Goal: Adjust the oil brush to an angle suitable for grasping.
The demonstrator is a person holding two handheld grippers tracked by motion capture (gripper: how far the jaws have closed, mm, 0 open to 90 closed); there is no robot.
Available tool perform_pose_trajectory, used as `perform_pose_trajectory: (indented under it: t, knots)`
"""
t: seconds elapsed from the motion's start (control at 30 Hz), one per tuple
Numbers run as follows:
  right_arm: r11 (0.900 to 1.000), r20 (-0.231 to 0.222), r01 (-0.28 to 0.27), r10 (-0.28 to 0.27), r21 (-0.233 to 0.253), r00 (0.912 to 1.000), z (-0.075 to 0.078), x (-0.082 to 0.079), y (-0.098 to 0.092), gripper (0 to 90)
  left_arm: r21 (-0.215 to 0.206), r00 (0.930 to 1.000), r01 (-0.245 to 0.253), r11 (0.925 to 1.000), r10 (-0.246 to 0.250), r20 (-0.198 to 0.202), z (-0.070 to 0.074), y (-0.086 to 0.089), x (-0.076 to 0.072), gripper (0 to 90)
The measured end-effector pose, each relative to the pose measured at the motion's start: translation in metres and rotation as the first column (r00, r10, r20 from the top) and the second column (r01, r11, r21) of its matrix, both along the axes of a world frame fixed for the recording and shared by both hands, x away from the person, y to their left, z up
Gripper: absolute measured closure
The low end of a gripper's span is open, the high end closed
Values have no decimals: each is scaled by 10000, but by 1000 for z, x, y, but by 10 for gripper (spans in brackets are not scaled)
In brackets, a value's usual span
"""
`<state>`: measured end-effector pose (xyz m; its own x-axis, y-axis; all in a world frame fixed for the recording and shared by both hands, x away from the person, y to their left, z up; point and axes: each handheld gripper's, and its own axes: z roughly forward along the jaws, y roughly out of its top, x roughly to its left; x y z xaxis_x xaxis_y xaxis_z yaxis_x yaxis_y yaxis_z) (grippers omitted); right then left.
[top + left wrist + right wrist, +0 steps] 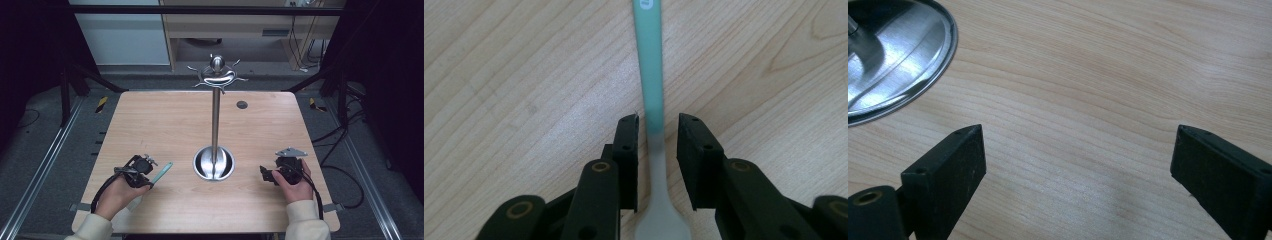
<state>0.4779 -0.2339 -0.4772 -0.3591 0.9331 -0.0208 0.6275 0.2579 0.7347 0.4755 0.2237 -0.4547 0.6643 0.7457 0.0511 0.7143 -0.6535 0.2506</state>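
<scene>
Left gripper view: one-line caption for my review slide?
Left tool straddles a pale green utensil handle lying on the wooden table, jaws not quite closed on it.

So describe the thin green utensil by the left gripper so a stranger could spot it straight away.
Start at the tall steel stand in the middle of the wooden table. Left of its round base, the left gripper straddles a slim utensil lying flat, jaws not yet closed. Its mint-green handle, fading to pale grey toward the gripper, is the only coloured thing on the table.
</scene>
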Motion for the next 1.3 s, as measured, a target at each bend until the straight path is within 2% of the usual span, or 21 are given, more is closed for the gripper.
perform_pose_trajectory:
  t: [0.3, 0.4, 0.57, 1.3]
  knots:
    - [10000, 4, -20, 20, -3, 10000, 0, 0, 0, 81, 251, 9994, 164, 9995, -156, -318, -4, -3, 2, 710]
    - [10000, 1, -18, 18, 0, 10000, 0, 0, 0, 81, 403, 9993, 231, 9989, -219, -291, -4, -3, 2, 714]
    - [10000, -3, -15, 15, 14, 10000, 0, 0, 0, 81, 288, 9991, 213, 9994, -203, -365, -4, -2, 2, 719]
    - [10000, -22, -35, 35, 23, 10000, 0, 0, 0, 82, 356, 9985, 205, 9992, -186, -524, -8, -2, 7, 763]
